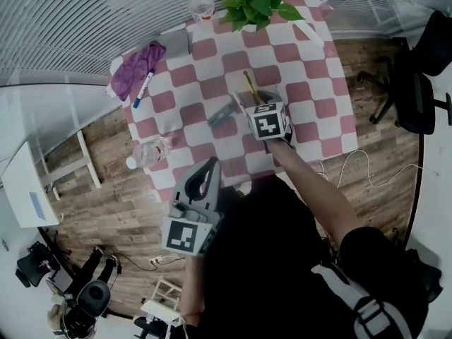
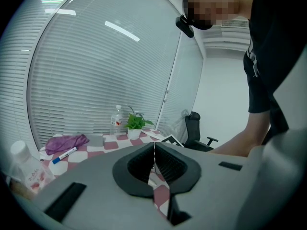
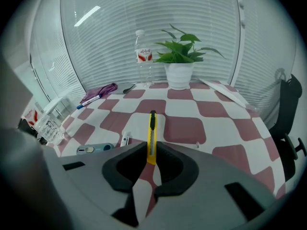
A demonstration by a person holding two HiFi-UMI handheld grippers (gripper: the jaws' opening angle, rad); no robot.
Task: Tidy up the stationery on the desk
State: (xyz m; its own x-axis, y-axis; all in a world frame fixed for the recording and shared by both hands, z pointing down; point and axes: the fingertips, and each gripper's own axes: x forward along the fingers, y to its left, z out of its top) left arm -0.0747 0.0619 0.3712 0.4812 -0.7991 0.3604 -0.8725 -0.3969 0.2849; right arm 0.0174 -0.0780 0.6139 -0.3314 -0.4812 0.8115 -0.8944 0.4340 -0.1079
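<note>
Potted plant (image 3: 182,63) stands beside water bottle (image 3: 143,56); purple item (image 3: 100,92), perhaps cloth.

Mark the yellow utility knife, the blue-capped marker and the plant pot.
yellow utility knife (image 3: 152,140), right gripper view, mid-body
blue-capped marker (image 1: 144,88), head view, barrel
plant pot (image 3: 179,75), right gripper view, front wall
</note>
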